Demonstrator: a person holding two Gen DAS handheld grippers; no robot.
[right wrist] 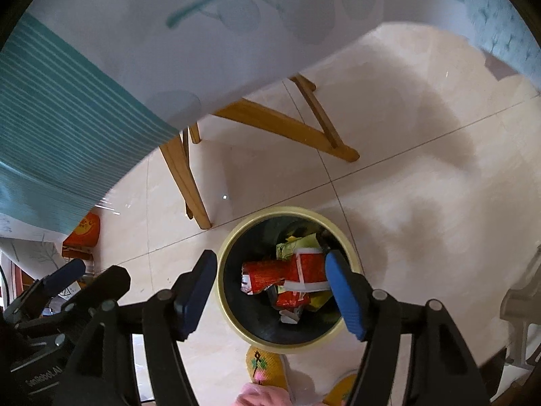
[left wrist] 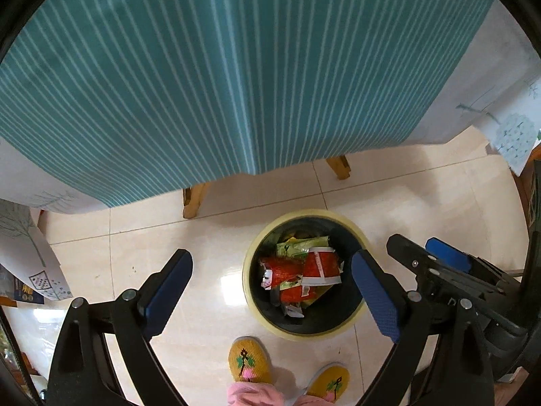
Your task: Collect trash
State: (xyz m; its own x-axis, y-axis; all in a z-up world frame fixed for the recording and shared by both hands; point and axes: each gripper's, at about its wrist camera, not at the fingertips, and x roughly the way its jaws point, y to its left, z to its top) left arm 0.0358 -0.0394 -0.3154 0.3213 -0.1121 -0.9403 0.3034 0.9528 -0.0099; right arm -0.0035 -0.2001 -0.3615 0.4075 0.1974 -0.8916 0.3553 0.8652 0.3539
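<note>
A round bin [left wrist: 257, 308] with a cream rim and black inside stands on the tiled floor. It holds crumpled red, green and white wrappers [left wrist: 304, 272]. My left gripper [left wrist: 272, 291] is open and empty above the bin's left side. The bin [right wrist: 236, 318] and its wrappers [right wrist: 287, 279] also show in the right wrist view, where my right gripper [right wrist: 272, 292] is open and empty straight above the bin. The right gripper [left wrist: 439, 260] shows at the right of the left wrist view. The left gripper [right wrist: 84, 277] shows at the left of the right wrist view.
A table with a teal striped and white cloth [left wrist: 203, 67] hangs over the floor behind the bin, on wooden legs [right wrist: 189, 189]. An orange box [right wrist: 84, 233] lies under the table edge. The person's yellow slippers [left wrist: 248, 360] stand just in front of the bin.
</note>
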